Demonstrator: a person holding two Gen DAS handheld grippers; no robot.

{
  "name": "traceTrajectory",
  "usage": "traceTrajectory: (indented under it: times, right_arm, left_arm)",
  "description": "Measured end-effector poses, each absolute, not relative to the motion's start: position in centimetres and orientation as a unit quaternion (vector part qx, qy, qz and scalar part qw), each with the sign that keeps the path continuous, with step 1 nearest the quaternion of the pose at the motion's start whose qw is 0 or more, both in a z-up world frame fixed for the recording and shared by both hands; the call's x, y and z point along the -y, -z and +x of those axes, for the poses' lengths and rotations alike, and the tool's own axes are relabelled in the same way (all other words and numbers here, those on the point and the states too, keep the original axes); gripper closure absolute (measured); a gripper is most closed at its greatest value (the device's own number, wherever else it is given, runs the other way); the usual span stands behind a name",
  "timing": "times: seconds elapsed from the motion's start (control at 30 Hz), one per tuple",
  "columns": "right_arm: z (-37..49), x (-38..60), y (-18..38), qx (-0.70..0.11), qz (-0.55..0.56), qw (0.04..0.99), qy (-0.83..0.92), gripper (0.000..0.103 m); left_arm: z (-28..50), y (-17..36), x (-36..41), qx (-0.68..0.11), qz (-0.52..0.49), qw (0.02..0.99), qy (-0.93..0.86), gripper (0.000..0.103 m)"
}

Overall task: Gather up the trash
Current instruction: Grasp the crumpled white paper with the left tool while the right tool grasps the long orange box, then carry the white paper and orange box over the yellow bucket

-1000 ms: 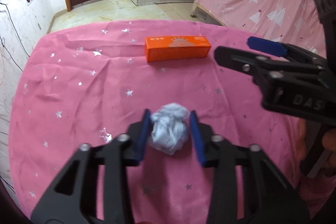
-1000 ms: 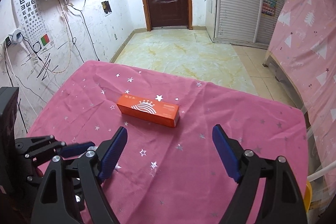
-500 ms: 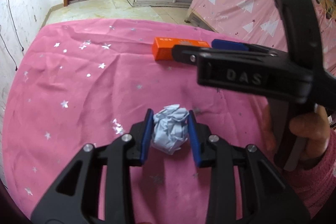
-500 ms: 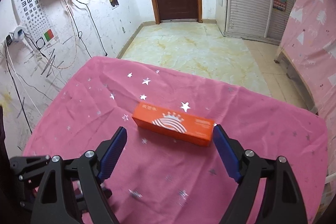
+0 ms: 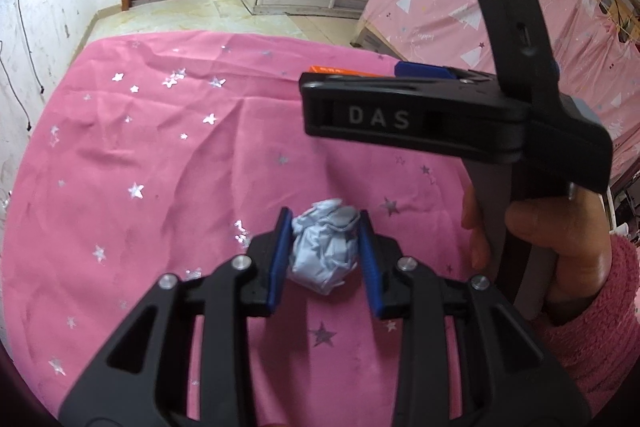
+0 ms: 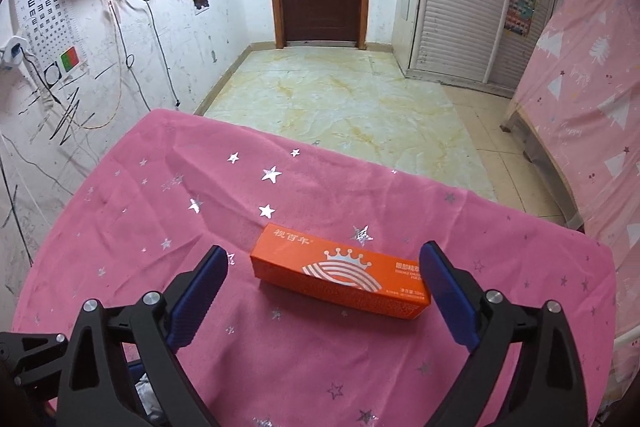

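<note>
The pink cloth [image 6: 360,367] with shiny stars covers my table. A long orange box [image 6: 340,273] lies flat on it, between the blue pads of my right gripper [image 6: 322,291], whose jaws are opening wide and not touching it. My left gripper [image 5: 324,259] points down and squeezes a small crumpled paper ball [image 5: 324,251], pale and wrinkly.

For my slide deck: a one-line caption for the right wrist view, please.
Right gripper, jaws opening, nears an orange box lying on the pink tablecloth.

crumpled paper wad [image 5: 325,251] | glossy card box [image 6: 340,277] | creased cloth tablecloth [image 5: 160,163]
</note>
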State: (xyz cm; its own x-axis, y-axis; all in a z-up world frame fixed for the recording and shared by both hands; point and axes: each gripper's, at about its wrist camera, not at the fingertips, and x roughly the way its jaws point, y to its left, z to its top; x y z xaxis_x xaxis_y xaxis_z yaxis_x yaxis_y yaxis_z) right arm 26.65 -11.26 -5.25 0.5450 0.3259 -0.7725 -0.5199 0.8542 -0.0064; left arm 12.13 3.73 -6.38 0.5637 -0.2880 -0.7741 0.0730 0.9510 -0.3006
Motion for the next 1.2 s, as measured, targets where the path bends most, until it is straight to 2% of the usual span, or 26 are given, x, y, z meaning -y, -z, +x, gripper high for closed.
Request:
traceTrajectory:
  times: [0.33, 0.5, 1.2]
  right_arm:
    - [27.6, 12.3, 6.8, -0.428, -0.101, 0.869, -0.226, 0.014]
    - [27.3, 13.3, 6.5, -0.424, -0.087, 0.872, -0.228, 0.017]
    - [24.6, 20.7, 1.5, -0.382, -0.026, 0.894, -0.233, 0.017]
  left_arm:
    - [12.1, 6.3, -3.9, -0.456, -0.118, 0.876, 0.103, 0.072]
    - [12.5, 6.3, -3.8, -0.457, -0.116, 0.876, 0.099, 0.072]
    - [12.3, 3.6, 1.8, -0.450, -0.071, 0.886, 0.090, 0.072]
